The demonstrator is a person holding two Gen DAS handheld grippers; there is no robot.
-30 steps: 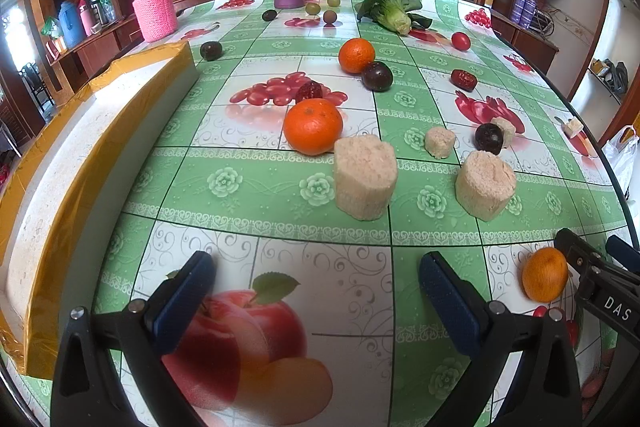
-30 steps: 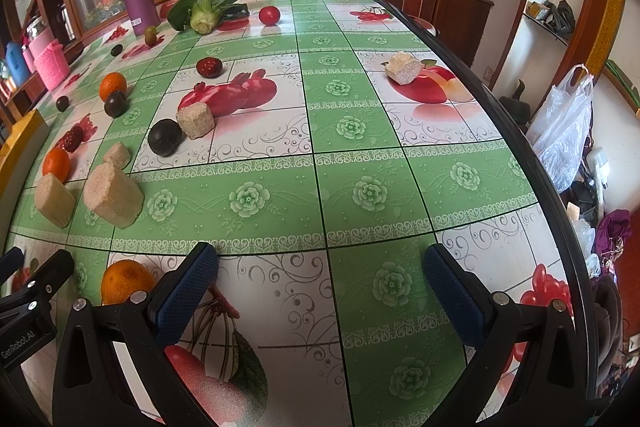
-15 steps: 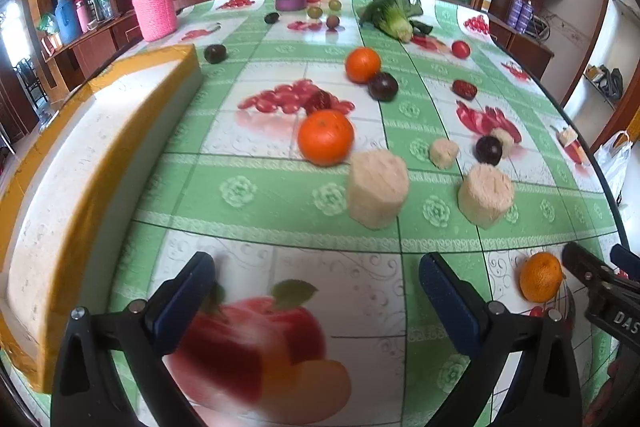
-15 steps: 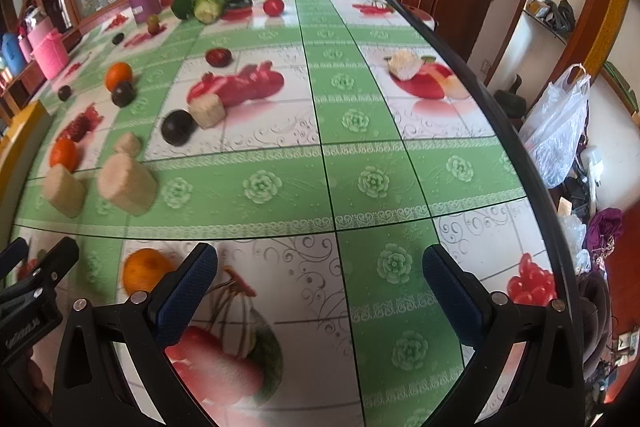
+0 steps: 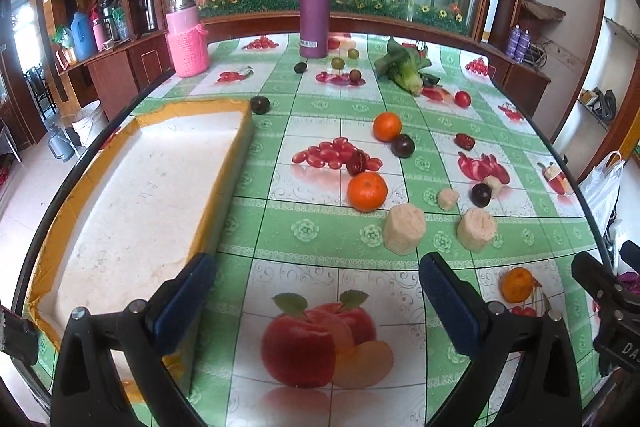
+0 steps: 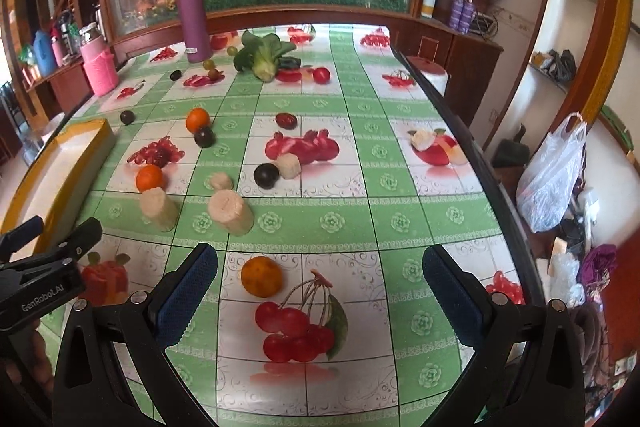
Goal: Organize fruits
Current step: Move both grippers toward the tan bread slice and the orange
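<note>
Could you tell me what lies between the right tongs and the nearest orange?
Nothing: in the right wrist view, only bare tablecloth separates the open right tongs from the orange.

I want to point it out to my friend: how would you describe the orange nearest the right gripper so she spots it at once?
Start at the long green tablecloth and come to its near end, to the printed cherries. The orange lies just above them, between the open fingers of the right gripper. Unlike the other two oranges farther up the table, it sits alone, with no plums or pale cylinders beside it.
</note>
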